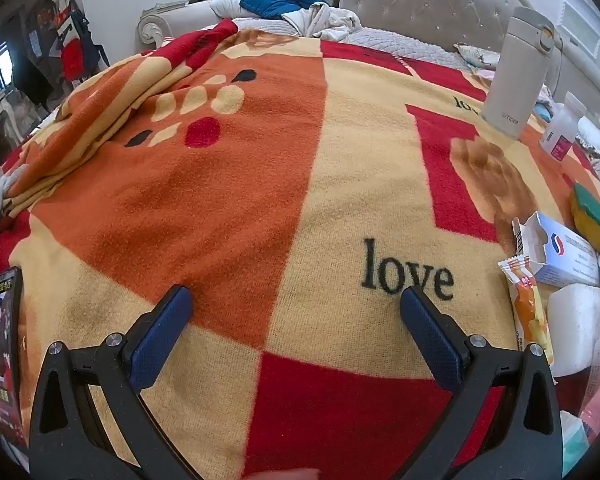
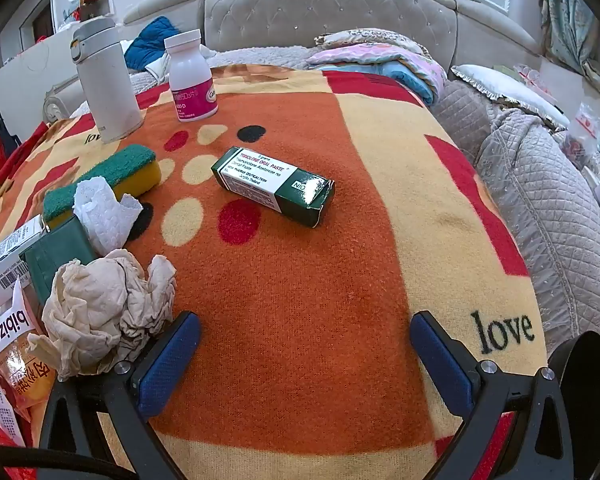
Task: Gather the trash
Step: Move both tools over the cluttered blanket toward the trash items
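Observation:
My right gripper (image 2: 306, 324) is open and empty above the orange blanket (image 2: 300, 280). A green medicine box (image 2: 274, 186) lies ahead of it, apart. A crumpled beige tissue (image 2: 104, 304) lies against its left finger (image 2: 170, 358). A white tissue (image 2: 104, 212), a white box (image 2: 8, 260) and snack wrappers (image 2: 16, 364) lie at the left. My left gripper (image 1: 296, 300) is open and empty over the blanket (image 1: 236, 200). An orange snack wrapper (image 1: 530, 308), an open white-blue box (image 1: 560, 248) and a white wad (image 1: 576, 324) lie to its right.
A white thermos (image 2: 106, 80) and a pink-label pill bottle (image 2: 190, 78) stand at the back. A green-yellow sponge (image 2: 104, 180) lies near the tissues. A phone (image 1: 4, 344) lies at the left edge. Quilts, pillows and a tufted headboard (image 2: 328, 12) lie behind.

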Available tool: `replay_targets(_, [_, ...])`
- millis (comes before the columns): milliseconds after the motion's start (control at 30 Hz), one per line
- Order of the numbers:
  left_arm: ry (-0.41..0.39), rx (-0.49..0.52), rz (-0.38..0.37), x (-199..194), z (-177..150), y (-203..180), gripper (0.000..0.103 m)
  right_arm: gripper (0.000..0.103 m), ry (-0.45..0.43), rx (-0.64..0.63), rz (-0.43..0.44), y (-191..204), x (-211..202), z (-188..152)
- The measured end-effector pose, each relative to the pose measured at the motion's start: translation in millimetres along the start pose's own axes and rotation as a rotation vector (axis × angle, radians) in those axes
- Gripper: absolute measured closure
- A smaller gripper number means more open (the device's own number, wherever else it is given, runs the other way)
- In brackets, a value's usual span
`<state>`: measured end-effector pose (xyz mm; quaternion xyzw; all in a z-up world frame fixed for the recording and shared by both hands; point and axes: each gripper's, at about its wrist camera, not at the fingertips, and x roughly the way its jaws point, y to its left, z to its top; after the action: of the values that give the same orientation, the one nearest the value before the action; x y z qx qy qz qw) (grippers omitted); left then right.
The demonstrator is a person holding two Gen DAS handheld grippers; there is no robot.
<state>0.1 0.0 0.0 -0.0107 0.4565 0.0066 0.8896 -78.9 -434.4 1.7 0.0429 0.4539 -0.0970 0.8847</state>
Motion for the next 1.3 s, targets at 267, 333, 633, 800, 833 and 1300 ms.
replay_targets(267, [0.027, -0.012, 0.034, -10, -8, 2, 0.0, 0.0, 0.005, 0.002, 0.003, 0, 0, 0])
replay_targets(333, [0.021, -0.007, 0.047, -16, -12, 2, 0.0, 0.0, 0.039, -0.013, 0.029, -2, -2, 1])
replay_targets(633, [-0.118, 0.033, 0.021, -84, -28, -19, 0.0, 0.0, -0.066, -0.053, -0.053, -7, -79, -31])
replay_targets(800, [-0.167, 0.051, -0.025, -116, -34, -40, 0.0, 0.0, -0.168, -0.002, 0.003, 7, -125, -40])
replay_targets(833, [-0.18, 0.062, -0.03, -124, -36, -46, 0.0, 0.0, -0.183, 0.006, 0.02, 10, -133, -42])
replay_targets(1300, [-0.275, 0.096, -0.088, -178, -51, -89, 0.0, 0.0, -0.337, 0.017, 0.094, 47, -189, -50])
